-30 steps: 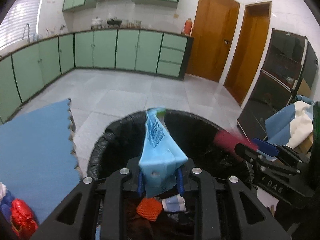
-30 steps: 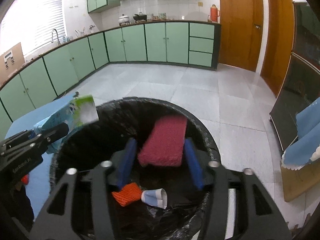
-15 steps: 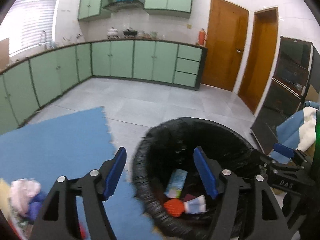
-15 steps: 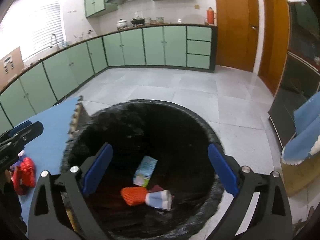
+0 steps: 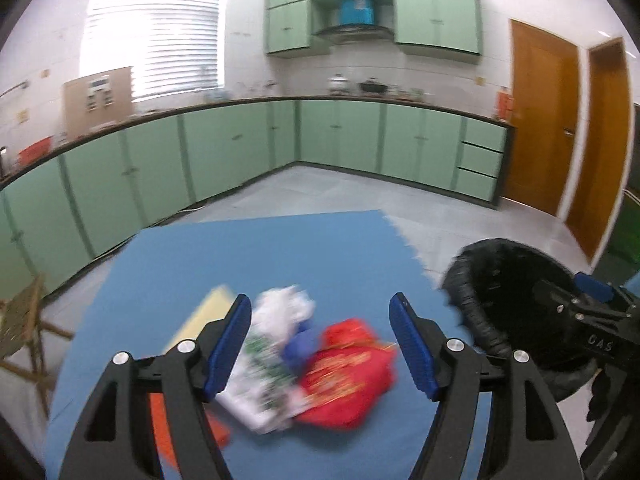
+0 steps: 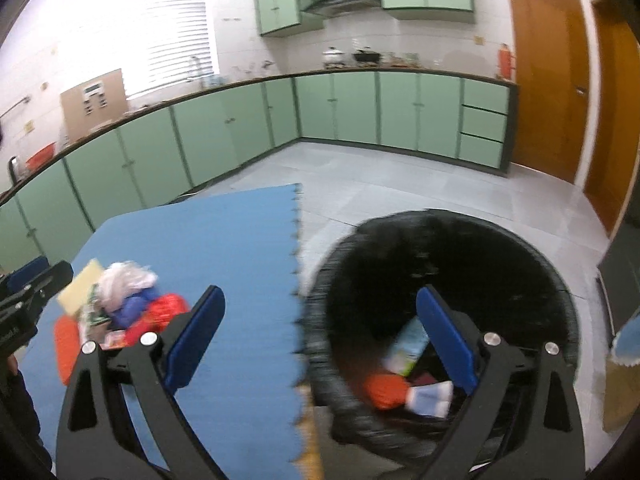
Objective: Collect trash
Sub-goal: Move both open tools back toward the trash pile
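Observation:
My left gripper (image 5: 320,346) is open and empty above a pile of trash on the blue foam mat (image 5: 256,252): a red wrapper (image 5: 344,372), a white printed pack (image 5: 260,376), a crumpled white bag (image 5: 286,308) and a blue scrap (image 5: 300,346). My right gripper (image 6: 320,340) is open and empty over the left rim of the black-lined trash bin (image 6: 472,236). Inside the bin lie a light-blue carton (image 6: 408,346), an orange piece (image 6: 384,390) and a small cup (image 6: 430,398). The pile also shows in the right wrist view (image 6: 132,304).
The bin (image 5: 504,280) stands on the grey tiled floor right of the mat. Green cabinets (image 5: 340,136) line the far walls. Orange doors (image 5: 540,128) are at the right. A wooden stool (image 5: 24,328) stands left of the mat. A yellow board (image 5: 204,308) and orange piece (image 5: 160,424) lie by the pile.
Both grippers opened and dropped the blue carton and the red sponge into the bin. Both then swung left, the left one to over the trash pile on the mat.

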Action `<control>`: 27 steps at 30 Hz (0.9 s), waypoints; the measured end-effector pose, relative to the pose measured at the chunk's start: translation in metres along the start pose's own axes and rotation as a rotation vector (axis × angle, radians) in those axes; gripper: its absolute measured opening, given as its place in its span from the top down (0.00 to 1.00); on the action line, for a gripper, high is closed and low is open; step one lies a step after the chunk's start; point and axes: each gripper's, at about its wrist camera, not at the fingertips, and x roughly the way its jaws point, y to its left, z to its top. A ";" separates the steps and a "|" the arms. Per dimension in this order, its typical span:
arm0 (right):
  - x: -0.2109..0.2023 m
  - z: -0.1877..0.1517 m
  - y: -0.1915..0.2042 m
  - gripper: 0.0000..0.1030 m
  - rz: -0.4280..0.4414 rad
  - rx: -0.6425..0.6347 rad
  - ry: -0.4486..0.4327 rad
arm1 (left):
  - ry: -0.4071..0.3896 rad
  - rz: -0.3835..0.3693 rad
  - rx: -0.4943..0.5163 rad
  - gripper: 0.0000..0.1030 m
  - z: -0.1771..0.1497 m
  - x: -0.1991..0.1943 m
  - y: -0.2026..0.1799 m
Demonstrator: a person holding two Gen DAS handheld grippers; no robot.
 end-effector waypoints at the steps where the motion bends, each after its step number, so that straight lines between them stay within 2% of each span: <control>1: -0.001 -0.002 0.010 0.09 0.008 -0.009 -0.006 | 0.002 0.020 -0.007 0.32 -0.005 -0.003 0.009; 8: 0.005 -0.026 0.073 0.09 0.090 -0.053 -0.005 | 0.026 0.124 -0.069 0.32 -0.040 -0.016 0.062; 14: 0.017 -0.046 0.113 0.12 0.137 -0.104 0.034 | 0.055 0.181 -0.121 0.32 -0.065 -0.014 0.090; 16: 0.023 -0.050 0.123 0.17 0.145 -0.124 0.050 | 0.064 0.193 -0.126 0.32 -0.070 -0.010 0.093; 27: 0.045 -0.063 0.142 0.23 0.167 -0.172 0.114 | 0.135 0.232 -0.164 0.32 -0.096 0.007 0.107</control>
